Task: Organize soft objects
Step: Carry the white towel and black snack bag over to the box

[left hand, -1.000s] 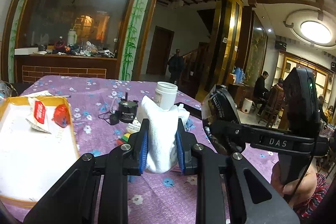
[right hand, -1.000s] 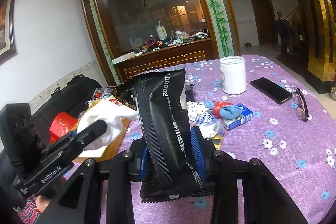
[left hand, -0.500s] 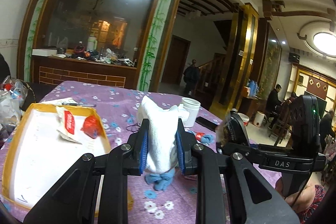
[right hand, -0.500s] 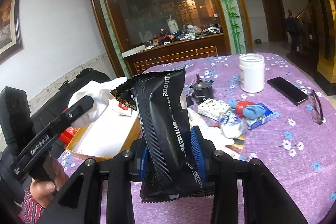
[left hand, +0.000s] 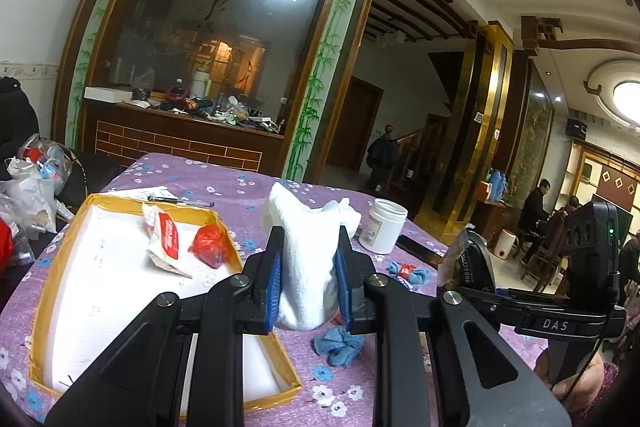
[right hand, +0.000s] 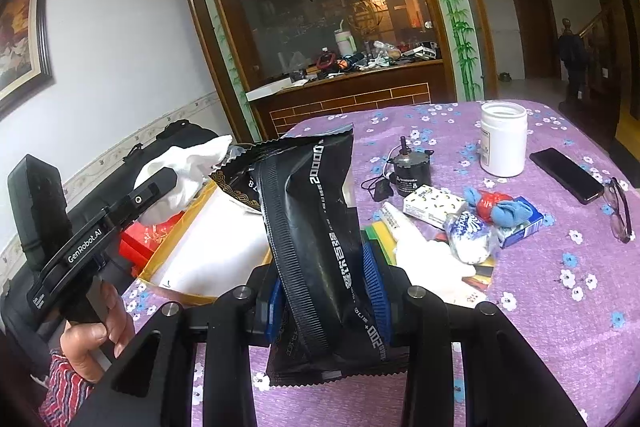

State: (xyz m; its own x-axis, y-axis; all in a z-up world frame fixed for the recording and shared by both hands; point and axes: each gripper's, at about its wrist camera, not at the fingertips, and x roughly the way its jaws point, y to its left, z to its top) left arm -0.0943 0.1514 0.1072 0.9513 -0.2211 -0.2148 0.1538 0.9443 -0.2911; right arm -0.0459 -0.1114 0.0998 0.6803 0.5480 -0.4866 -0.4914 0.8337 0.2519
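My left gripper [left hand: 308,283] is shut on a white cloth [left hand: 306,247] and holds it above the right edge of a yellow-rimmed white tray [left hand: 80,211]. The tray holds a white-and-red packet [left hand: 166,241] and a red wad [left hand: 210,247]. My right gripper [right hand: 326,297] is shut on a black soft pouch [right hand: 316,227], held upright above the table. In the right wrist view the left gripper [right hand: 160,187] with the white cloth [right hand: 188,163] is at the left, over the tray [right hand: 208,259]. A blue cloth [left hand: 338,345] lies on the purple tablecloth under the left gripper.
On the flowered purple tablecloth [right hand: 560,307] lie a white jar [right hand: 503,139], a small motor [right hand: 408,173], a phone [right hand: 566,175], glasses [right hand: 620,207], a patterned box [right hand: 434,205], a blue-and-red bundle [right hand: 500,207] and a white glove [right hand: 432,263]. Plastic bags [left hand: 28,183] sit left of the tray.
My left gripper has swung left with the white cloth, from over the table's clutter to the tray's right edge. My right gripper has kept the black pouch and shifted a little.
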